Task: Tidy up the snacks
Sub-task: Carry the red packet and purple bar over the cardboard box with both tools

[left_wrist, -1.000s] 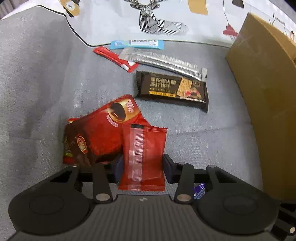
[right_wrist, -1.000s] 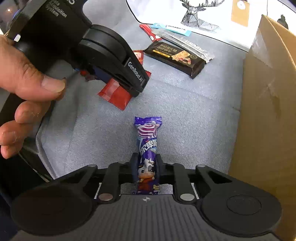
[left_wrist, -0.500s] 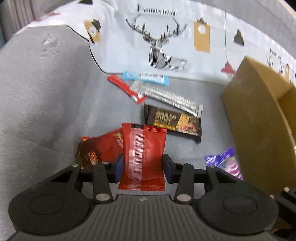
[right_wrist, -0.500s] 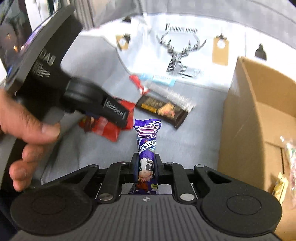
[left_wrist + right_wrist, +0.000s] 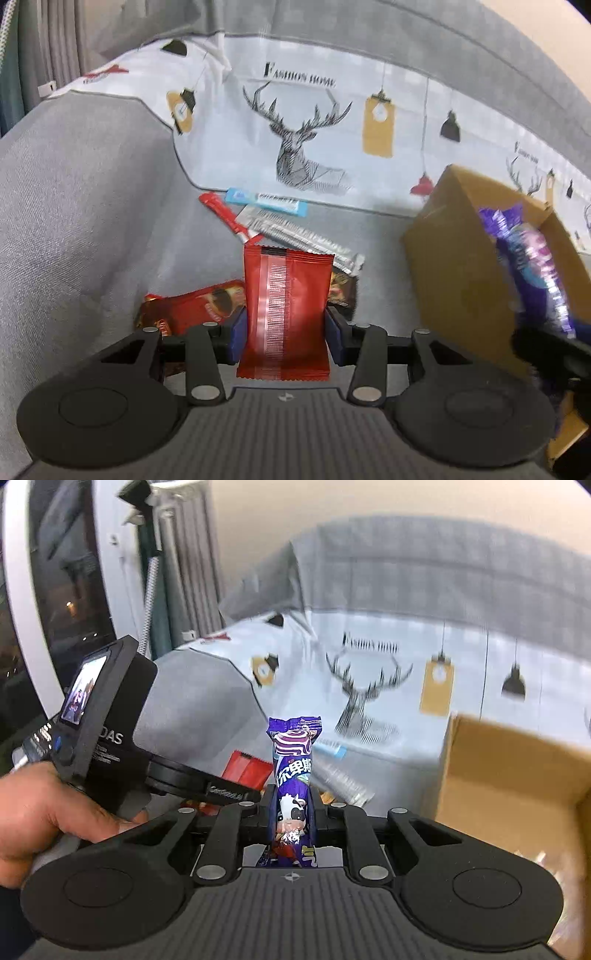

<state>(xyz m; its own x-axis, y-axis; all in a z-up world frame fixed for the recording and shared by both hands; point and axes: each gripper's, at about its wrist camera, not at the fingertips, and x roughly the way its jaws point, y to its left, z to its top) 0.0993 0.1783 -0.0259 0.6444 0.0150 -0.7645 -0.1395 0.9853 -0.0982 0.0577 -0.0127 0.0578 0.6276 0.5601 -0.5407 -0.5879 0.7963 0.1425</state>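
Lifting both snacks clear of the grey cushion, I now have the red packet pinched upright in my left gripper and the purple cow-print candy clamped in my narrow right gripper. A second ago both sat low over the cushion; now they ride near the cardboard box, left of its open top, ready to drop in. Other wrappers lie beyond, left of the box.

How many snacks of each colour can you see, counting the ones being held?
Red: 3 – held packet, bag lying behind it, thin stick
Purple: 1 – held candy
Blue: 1 – stick
Silver: 1 – long packet
Dark brown: 1 – cracker bar, mostly hidden
Total: 7
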